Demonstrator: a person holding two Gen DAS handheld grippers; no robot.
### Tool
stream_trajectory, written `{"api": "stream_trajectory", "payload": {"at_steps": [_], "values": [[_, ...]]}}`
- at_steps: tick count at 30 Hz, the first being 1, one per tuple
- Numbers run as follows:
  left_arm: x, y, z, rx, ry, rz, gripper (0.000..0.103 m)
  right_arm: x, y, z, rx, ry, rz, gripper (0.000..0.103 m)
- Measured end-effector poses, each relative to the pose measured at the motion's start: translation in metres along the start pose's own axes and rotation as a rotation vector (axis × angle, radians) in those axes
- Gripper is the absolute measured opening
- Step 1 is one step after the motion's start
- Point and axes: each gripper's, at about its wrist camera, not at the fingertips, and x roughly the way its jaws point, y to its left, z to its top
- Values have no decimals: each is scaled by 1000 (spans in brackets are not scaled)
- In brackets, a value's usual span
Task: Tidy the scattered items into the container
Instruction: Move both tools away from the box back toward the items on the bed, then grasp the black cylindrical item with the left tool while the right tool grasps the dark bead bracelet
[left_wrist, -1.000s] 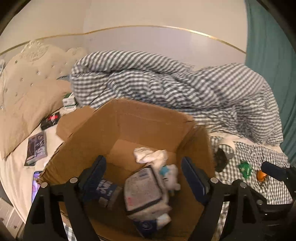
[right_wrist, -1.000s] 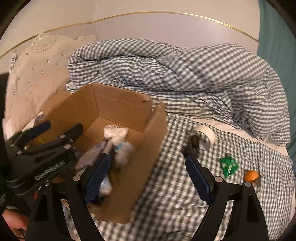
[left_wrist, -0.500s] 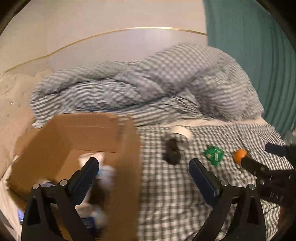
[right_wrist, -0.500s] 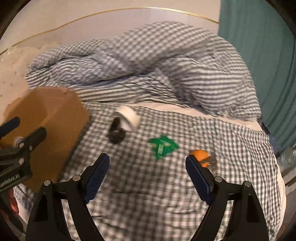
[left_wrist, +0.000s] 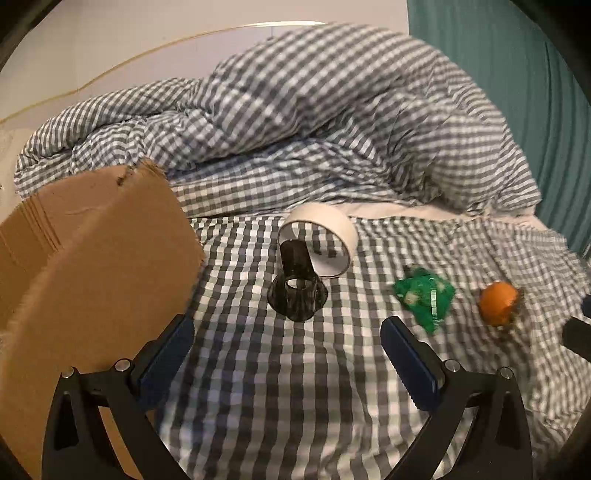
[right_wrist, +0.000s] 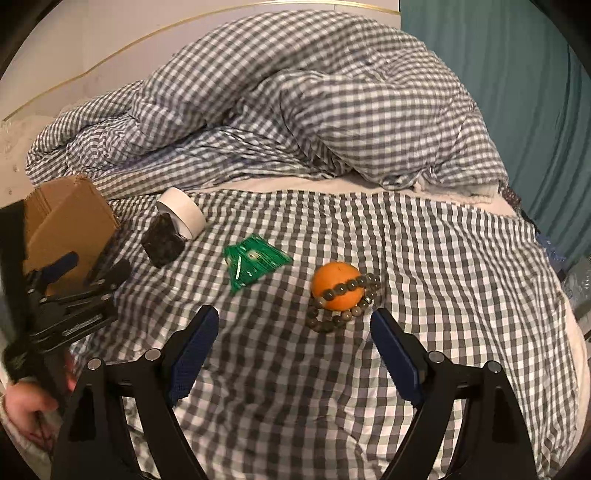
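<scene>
A cardboard box (left_wrist: 92, 258) stands on the checked bed at the left; it also shows in the right wrist view (right_wrist: 66, 225). Right of it lie a dark plastic cup (left_wrist: 297, 286) on its side, a white tape roll (left_wrist: 325, 232), a green packet (left_wrist: 424, 295) and an orange (left_wrist: 498, 302). In the right wrist view the orange (right_wrist: 338, 284) is wrapped in a bead bracelet (right_wrist: 332, 317), with the green packet (right_wrist: 255, 262), cup (right_wrist: 164, 240) and tape roll (right_wrist: 183, 214) to its left. My left gripper (left_wrist: 286, 354) is open and empty, just short of the cup. My right gripper (right_wrist: 293, 343) is open and empty, just short of the orange.
A bunched checked duvet (right_wrist: 295, 110) lies across the back of the bed. A teal curtain (right_wrist: 517, 92) hangs at the right. The bed edge falls away at the right (right_wrist: 569, 332). The left gripper's body (right_wrist: 62, 306) sits at the left of the right wrist view.
Both grippers have swung right, away from the box. The left now faces the cup and tape roll, the right faces the orange. Both stayed open.
</scene>
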Motion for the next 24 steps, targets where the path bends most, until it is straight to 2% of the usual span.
{"api": "stream_trajectory", "payload": {"at_steps": [5,10,14,19,20,22,23,24], "values": [[28,-3,4,11,-5,56,103,20,-14,-5,15,17,20,84],[51,-1,12,-64,29,39,103,40,-27,-8,48,50,58,84],[64,-11,16,-11,34,72,103,52,-35,-6,47,63,53,84],[80,-5,19,-65,69,82,103,60,-42,-3,75,89,89,84],[82,-4,18,-72,69,79,97,60,-42,-3,71,91,86,84],[85,-2,17,-69,74,73,60,60,-42,-2,69,91,84,84],[86,-2,16,-66,86,62,28,59,-42,-2,69,90,85,84],[86,-1,16,-64,89,57,28,57,-43,-1,69,87,83,84]]}}
